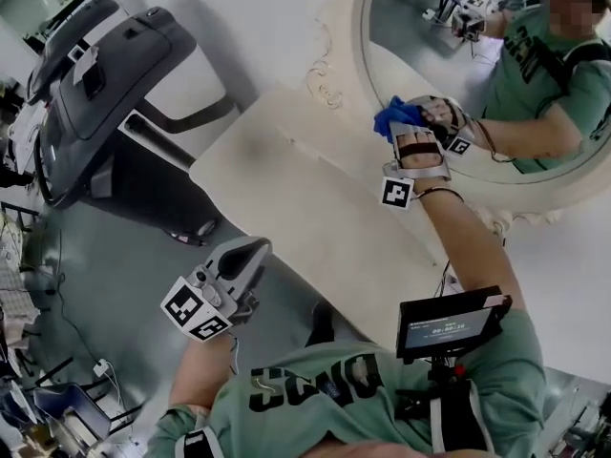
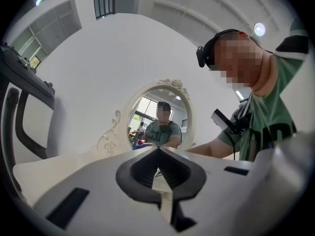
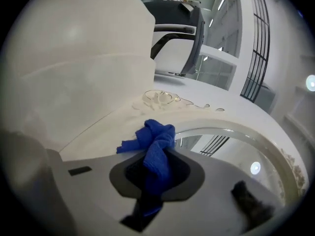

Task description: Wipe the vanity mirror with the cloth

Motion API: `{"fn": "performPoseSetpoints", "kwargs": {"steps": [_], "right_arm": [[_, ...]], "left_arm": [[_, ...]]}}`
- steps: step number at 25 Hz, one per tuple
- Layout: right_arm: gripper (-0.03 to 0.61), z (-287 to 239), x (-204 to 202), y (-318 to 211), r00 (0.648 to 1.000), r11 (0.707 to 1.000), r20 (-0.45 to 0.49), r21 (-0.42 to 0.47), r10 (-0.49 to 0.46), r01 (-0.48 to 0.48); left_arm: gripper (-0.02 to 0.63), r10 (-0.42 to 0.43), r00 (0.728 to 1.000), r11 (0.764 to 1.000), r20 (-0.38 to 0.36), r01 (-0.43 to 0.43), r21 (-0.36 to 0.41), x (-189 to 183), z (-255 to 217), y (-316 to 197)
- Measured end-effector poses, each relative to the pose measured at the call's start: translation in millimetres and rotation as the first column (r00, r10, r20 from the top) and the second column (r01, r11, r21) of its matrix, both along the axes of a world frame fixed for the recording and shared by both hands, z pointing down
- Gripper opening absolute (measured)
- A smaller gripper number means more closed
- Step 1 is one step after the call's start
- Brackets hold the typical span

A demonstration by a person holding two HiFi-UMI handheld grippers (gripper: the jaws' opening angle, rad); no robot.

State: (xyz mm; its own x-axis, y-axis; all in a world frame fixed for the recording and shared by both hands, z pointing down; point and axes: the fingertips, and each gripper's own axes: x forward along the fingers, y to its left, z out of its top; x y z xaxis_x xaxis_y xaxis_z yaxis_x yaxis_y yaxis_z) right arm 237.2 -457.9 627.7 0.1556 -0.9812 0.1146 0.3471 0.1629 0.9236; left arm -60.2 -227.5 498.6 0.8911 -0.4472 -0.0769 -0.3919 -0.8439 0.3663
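Observation:
The vanity mirror [image 1: 449, 60] is oval with a cream ornate frame and leans at the back of a white table [image 1: 286, 198]. My right gripper [image 1: 412, 127] is shut on a bunched blue cloth [image 1: 396, 115], and the cloth is pressed at the lower left part of the glass. In the right gripper view the cloth [image 3: 156, 149] sticks out between the jaws against the mirror's rim [image 3: 221, 127]. My left gripper [image 1: 250, 254] hangs low by the table's near edge, shut, with nothing in it. The mirror [image 2: 158, 119] shows far ahead in its view.
A dark treadmill [image 1: 105, 84] stands at the left of the table on a grey floor. Cables and a power strip [image 1: 100, 366] lie on the floor at the lower left. A small screen [image 1: 449, 324] is strapped to the person's chest.

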Motion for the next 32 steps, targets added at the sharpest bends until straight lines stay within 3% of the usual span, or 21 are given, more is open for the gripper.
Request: {"fn": "performPoseSetpoints", "kwargs": {"steps": [3, 6, 8, 12, 15, 18, 21, 26, 32], "right_arm": [[0.044, 11, -4, -3, 0.999, 0.998, 0.043, -0.055, -0.007, 0.009], [0.044, 29, -33, -8, 0.976, 0.982, 0.217, -0.174, -0.033, 0.072], [0.046, 8, -50, -7, 0.968, 0.977, 0.237, -0.175, -0.081, 0.124], [0.046, -126, -28, 13, 0.995, 0.996, 0.029, -0.006, -0.093, 0.093], [0.047, -239, -1, 34, 0.999, 0.991, -0.035, 0.127, -0.040, 0.044], [0.047, -357, 26, 47, 0.997, 0.957, -0.073, 0.290, 0.015, 0.006], [0.047, -442, 30, 62, 0.996, 0.911, -0.080, 0.413, 0.036, 0.001], [0.048, -508, 30, 52, 0.988, 0.836, -0.120, 0.548, 0.101, -0.020], [0.046, -501, 51, 36, 0.976, 0.840, -0.122, 0.534, 0.182, -0.090]], "left_arm": [[0.011, -0.014, 1.000, 1.000, 0.000, 0.014, -0.007, -3, 5, 1], [0.011, -0.005, 1.000, 1.000, -0.001, 0.005, 0.021, -1, 2, -6], [0.011, 0.004, 1.000, 0.998, -0.008, -0.003, 0.056, 1, -8, -12], [0.011, 0.027, 0.998, 0.989, -0.052, -0.019, 0.146, 8, -58, -4], [0.011, 0.048, 0.996, 0.978, -0.070, -0.033, 0.204, 13, -97, 10], [0.011, 0.083, 0.991, 0.960, -0.107, -0.051, 0.277, 22, -131, 9], [0.010, 0.107, 0.986, 0.947, -0.125, -0.063, 0.316, 23, -147, 14], [0.011, 0.121, 0.981, 0.939, -0.149, -0.064, 0.339, 20, -147, -6], [0.011, 0.113, 0.979, 0.939, -0.171, -0.049, 0.340, 18, -149, -12]]}}
